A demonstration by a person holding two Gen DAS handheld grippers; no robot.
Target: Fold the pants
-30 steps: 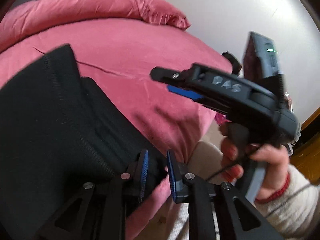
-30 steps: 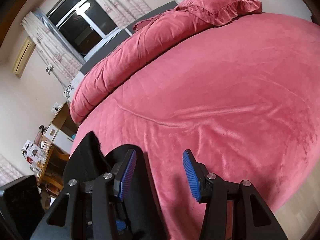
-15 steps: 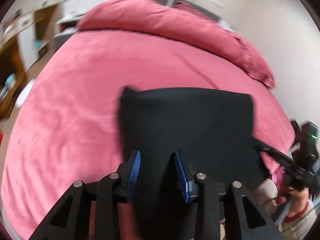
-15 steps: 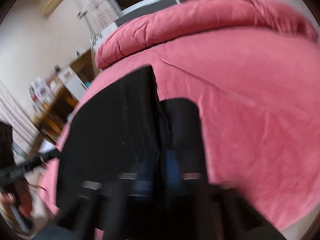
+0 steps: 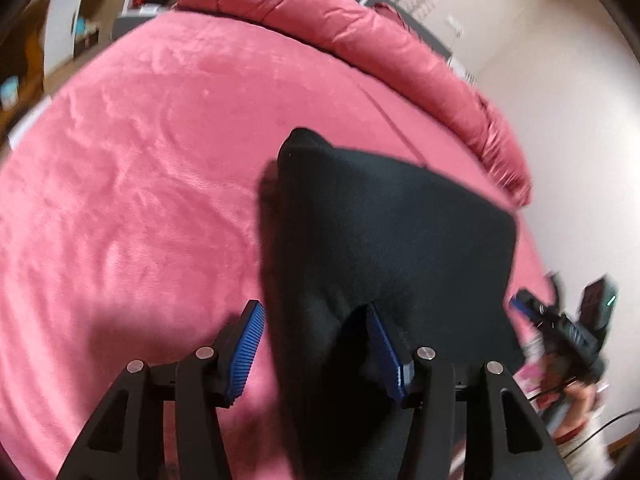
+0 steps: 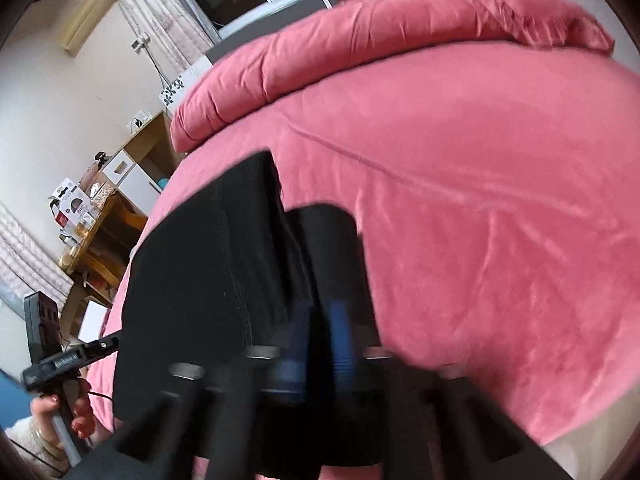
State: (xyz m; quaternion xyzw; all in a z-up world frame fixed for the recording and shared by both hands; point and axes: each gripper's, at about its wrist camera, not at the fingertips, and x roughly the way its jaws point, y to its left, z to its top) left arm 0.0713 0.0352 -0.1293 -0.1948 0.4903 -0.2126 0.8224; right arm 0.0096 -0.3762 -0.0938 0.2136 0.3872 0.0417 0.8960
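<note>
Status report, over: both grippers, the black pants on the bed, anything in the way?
Left gripper opening, pants between its pads, not pinched. Right gripper blurred, opening over the pants' edge. Pants a folded stack on the pink bed. Nothing in the way.

The left tongs (image 5: 316, 348) point downward at a slant, their blue-padded jaws opening; black cloth hangs in the gap, against the right pad (image 5: 386, 354) and clear of the left one. The right tongs (image 6: 316, 348) also tilt downward and are smeared by motion blur; their jaws are opening, with dark cloth between them. Each wrist view catches the other tool at its edge, a hand (image 6: 66, 412) with painted nails wrapped round the handle, a pale sleeve behind it.
</note>
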